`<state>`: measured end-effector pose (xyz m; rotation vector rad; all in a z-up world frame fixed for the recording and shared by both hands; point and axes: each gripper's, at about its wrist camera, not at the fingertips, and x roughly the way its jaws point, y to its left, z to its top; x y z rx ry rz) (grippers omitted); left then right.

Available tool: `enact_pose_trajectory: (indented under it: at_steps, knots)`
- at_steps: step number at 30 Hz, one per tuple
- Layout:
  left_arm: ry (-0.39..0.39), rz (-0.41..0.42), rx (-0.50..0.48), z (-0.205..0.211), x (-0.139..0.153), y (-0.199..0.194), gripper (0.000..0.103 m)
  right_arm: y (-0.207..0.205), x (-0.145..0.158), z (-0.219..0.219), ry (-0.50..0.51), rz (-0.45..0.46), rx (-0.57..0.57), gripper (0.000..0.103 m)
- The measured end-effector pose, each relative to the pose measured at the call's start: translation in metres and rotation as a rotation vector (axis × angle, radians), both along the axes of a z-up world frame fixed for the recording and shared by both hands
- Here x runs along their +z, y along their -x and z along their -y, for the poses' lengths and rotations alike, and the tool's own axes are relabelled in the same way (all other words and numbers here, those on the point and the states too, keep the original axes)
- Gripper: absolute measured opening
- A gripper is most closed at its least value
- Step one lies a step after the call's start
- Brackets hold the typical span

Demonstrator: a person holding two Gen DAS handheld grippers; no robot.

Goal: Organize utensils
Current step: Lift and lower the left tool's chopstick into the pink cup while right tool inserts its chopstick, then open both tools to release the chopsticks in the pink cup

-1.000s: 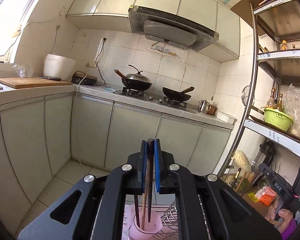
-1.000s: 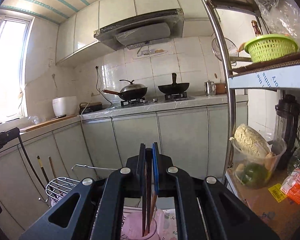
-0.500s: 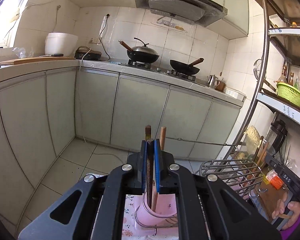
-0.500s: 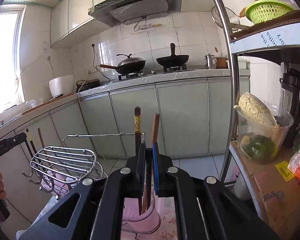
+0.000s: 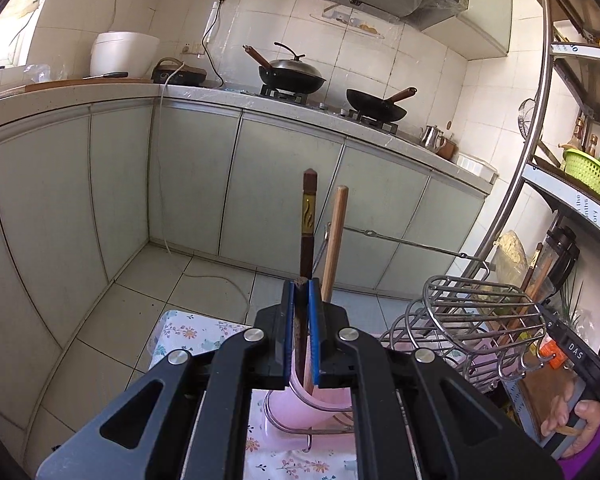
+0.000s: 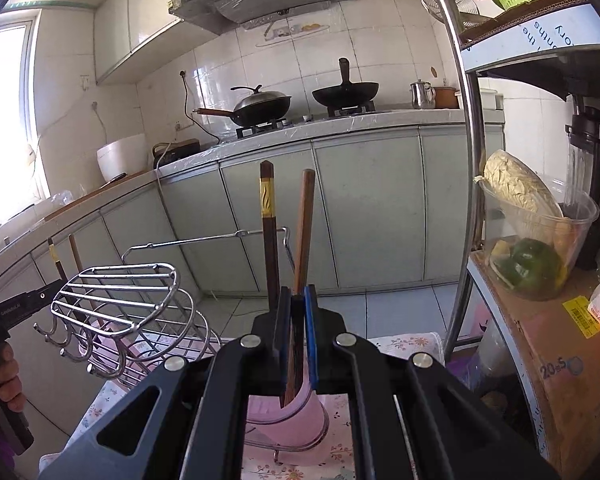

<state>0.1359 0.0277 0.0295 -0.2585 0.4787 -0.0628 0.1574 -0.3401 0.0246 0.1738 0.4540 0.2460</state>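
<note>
- Left gripper [image 5: 301,300]: blue pads clamped on a dark chopstick [image 5: 300,332], its lower end in the pink cup [image 5: 324,400].
- Right gripper [image 6: 296,304]: pinching another dark stick [image 6: 296,344] over its pink holder [image 6: 292,416].
- Legible: "DAS" on right handle [image 5: 576,354]; "20" on carton [image 6: 556,368].
- Wire rack [image 6: 128,312] just beside the cup; tiled floor [image 5: 140,312] open beyond.

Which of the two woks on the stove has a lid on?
The left-hand wok, nearer the rice cooker, wears a domed metal lid; the right-hand wok is open.
</note>
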Motion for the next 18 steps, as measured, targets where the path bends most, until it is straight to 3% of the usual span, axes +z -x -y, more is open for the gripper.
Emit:
enact_pose_trajectory:
  at_steps: [18]
  knots:
    - [0.013,-0.029,-0.008,0.003,-0.013,-0.005,0.006,-0.002,-0.011,-0.001,-0.039,-0.036,0.005,0.007]
